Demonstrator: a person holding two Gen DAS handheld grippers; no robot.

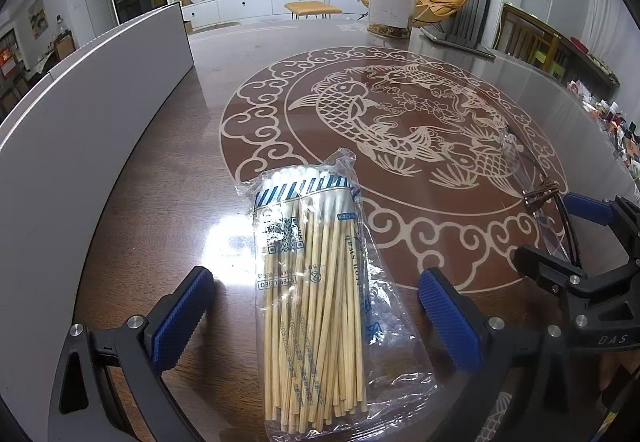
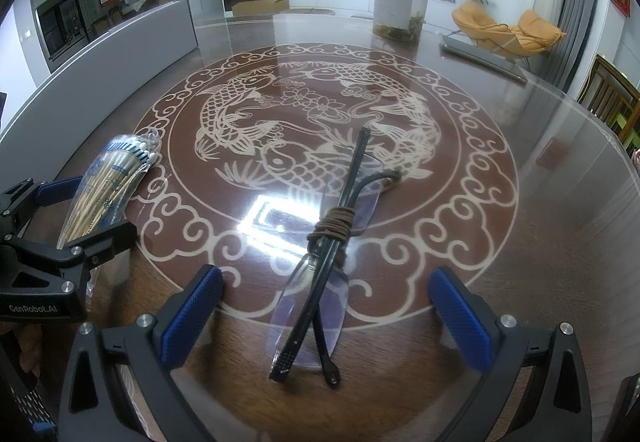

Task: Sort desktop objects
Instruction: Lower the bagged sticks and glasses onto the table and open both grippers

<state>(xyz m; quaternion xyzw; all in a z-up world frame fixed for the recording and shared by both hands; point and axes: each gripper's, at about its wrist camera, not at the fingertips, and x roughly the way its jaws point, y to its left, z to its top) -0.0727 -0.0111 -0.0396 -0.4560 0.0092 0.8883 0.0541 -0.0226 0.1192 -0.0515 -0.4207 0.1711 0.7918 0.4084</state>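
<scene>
The left gripper [image 1: 316,306] stood wide open, its blue ribbed pads [image 1: 182,318] either side of a clear plastic pack of cotton swabs [image 1: 312,282] and not touching it. The pack lay flat on the glass-topped table [image 1: 168,178], cotton tips pointing away from the camera. A QR code and blue print showed on the wrapper; the lettering was reversed and distorted, and could not be read with confidence.

The right gripper [image 2: 326,318] was likewise fully open, holding nothing. Folded rimless glasses [image 2: 316,282] with black temples lay between its pads [image 2: 192,318], clear of both, a brown cord wound round the temples. In the right wrist view the left gripper's body bore "GenRobot.AI"; in the left wrist view the right gripper's body read "DAS".

Both items rested near the edge of the table's carp medallion. A clear jar [image 1: 392,8] with a white label stood at the far side; its label text was illegible.
</scene>
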